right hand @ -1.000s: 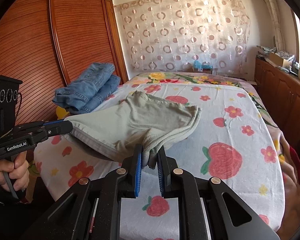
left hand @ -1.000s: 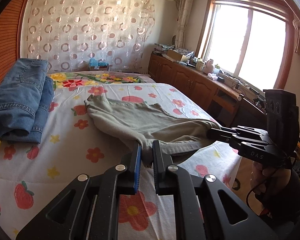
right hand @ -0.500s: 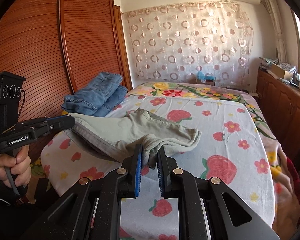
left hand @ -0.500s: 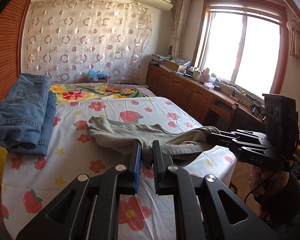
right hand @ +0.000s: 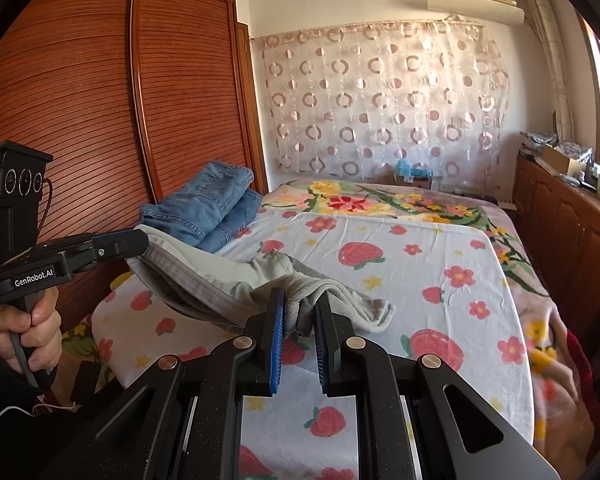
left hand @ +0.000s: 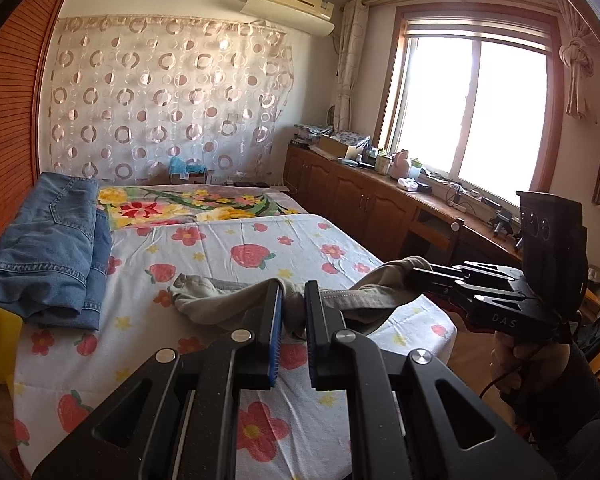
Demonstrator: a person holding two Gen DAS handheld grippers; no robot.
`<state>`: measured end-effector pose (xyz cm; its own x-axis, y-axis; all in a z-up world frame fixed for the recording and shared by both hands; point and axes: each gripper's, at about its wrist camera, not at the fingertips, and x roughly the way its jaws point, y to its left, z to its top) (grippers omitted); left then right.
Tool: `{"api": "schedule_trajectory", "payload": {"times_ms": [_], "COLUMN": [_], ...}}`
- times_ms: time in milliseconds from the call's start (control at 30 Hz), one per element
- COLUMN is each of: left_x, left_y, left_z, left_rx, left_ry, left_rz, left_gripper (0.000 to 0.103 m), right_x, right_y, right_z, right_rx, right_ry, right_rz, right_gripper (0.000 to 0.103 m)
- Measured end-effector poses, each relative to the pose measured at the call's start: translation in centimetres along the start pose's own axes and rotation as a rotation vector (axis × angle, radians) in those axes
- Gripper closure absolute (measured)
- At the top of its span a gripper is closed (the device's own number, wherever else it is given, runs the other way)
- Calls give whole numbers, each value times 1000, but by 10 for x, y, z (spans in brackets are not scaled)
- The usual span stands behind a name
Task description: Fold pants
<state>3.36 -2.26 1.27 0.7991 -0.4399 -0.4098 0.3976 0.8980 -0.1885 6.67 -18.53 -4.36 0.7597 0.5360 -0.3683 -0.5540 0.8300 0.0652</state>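
Bedroom setting: a bed [left hand: 204, 248] covered by a white sheet printed with strawberries and flowers serves as the work surface. Nearest each camera, the black jaws with blue pads are drawn close together on cloth. The left gripper [left hand: 293, 300] pinches a bunched fold of the grey-beige pants [left hand: 220, 300] at the near edge of the bed; the right gripper [right hand: 300, 308] pinches another bunch of the same garment [right hand: 204, 268]. Between the two grips the waistband end is held raised above the sheet, while the remainder of the pants trails onto the bed, its far end lying crumpled on the sheet. In the left wrist view the right gripper [left hand: 416, 276] appears at the right with cloth draped over its tip, a hand [left hand: 512, 356] around its handle; in the right wrist view the left gripper [right hand: 140, 240] appears at the left, likewise held by a hand [right hand: 24, 328]. Further back, folded blue jeans [left hand: 52, 248] are stacked at the left side of the bed, beside a slatted wooden wardrobe [right hand: 100, 100]. A floral blanket [right hand: 380, 204] covers the far end of the bed. Beyond it hangs a sheer curtain with ring patterns [left hand: 168, 100], an air conditioner [left hand: 288, 8] above; a window [left hand: 472, 120] and wooden cabinets [left hand: 360, 200] line the right wall.
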Motion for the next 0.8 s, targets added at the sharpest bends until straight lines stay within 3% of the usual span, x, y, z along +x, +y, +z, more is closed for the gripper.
{"api": "schedule_trajectory", "payload": {"times_ms": [167, 367, 800], "left_x": [5, 42, 79], "left_y": [3, 21, 38], "left_z": [0, 6, 32], "left_rx": [-2, -17, 12], "left_ry": [14, 87, 101], "left_rz": [5, 35, 94], "left_gripper": [92, 92, 92], "right_x": [11, 40, 93], "right_y": [-4, -12, -19], "right_z": [-1, 5, 38], "right_rx": [-3, -7, -23], "right_ry": [-1, 29, 55], "right_rz": [-2, -34, -85], "right_gripper": [89, 89, 89]}}
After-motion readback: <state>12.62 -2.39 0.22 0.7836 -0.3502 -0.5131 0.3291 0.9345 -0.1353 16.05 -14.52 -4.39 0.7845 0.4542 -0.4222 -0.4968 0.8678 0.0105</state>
